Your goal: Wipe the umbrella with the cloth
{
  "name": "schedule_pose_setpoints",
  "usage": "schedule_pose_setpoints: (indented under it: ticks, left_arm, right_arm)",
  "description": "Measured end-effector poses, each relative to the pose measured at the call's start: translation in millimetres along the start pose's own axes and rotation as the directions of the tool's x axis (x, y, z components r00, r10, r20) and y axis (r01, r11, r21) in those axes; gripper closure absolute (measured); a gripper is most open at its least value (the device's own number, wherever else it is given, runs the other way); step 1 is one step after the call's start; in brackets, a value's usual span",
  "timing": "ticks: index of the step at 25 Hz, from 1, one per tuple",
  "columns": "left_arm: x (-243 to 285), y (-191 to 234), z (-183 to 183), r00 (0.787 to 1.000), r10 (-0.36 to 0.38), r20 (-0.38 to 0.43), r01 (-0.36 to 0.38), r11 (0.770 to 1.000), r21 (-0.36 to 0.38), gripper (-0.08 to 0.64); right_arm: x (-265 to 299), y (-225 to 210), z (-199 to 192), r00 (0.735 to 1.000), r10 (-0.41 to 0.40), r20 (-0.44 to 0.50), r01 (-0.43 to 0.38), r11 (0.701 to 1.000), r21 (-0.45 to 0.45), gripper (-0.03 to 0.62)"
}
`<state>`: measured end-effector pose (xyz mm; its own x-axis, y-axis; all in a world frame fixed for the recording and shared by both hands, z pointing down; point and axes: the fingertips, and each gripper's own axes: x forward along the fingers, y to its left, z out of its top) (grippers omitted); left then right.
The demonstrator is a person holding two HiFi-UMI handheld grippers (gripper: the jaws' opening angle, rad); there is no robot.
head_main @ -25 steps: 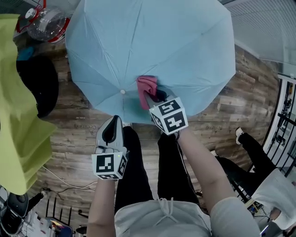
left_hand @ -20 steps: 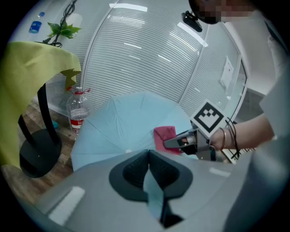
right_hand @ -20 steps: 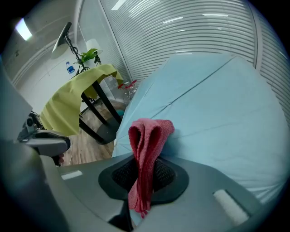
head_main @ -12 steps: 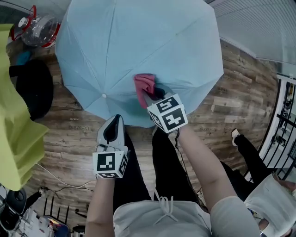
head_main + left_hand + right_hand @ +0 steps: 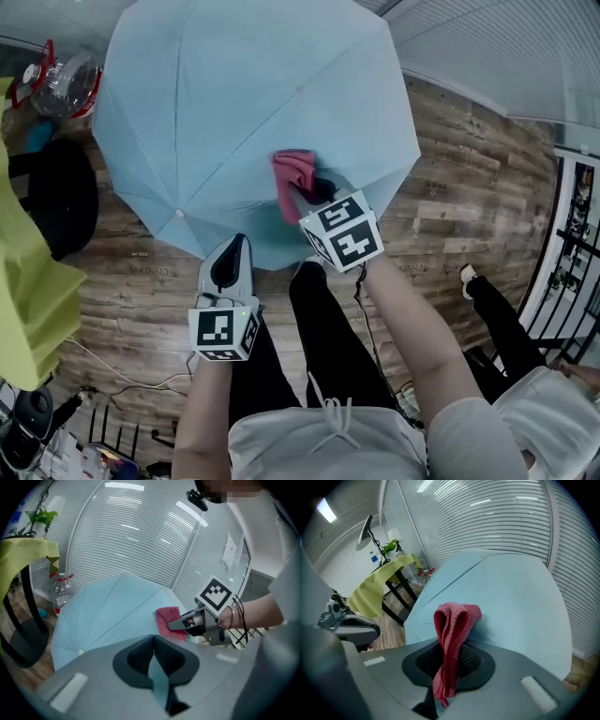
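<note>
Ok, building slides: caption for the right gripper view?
Right gripper, jaws shut on a folded red cloth, held against the open blue umbrella.

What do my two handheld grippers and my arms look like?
The left gripper and right gripper match: smooth light-grey shells with black textured pads inside the jaws. The left marker cube and right marker cube are white with black squares. A thin black cable loops past the right wrist, which wears slim bands. Forearms are uncovered; a light short sleeve shows on the right.

Grey left tool (image 5: 234,242) and right tool (image 5: 302,191), black-and-white marker cubes (image 5: 223,333), black trousers (image 5: 328,337), pale, perhaps grey, drawstring top (image 5: 319,445)
</note>
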<state>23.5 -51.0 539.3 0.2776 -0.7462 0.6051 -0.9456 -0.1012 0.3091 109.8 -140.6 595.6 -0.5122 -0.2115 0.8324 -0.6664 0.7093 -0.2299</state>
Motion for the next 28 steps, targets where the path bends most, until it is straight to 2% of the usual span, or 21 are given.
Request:
schedule_pose_setpoints:
  ticks: [17, 28]
  left_arm:
    - [72.3, -93.6, 6.1, 0.996, -0.075, -0.045, 0.078, 0.995, 0.060, 0.552]
    - [107.3, -134.1, 36.0, 0.993, -0.112, -0.033, 0.115, 0.990, 0.082, 0.552]
  right_arm:
    - [-46.3, -91.5, -23.9, 0.999, 0.034, 0.040, -0.035, 0.999, 0.036, 0.538]
    - [-68.7, -155.4, -31.4, 1.000, 0.007, 0.015, -0.008, 0.998, 0.062, 0.538]
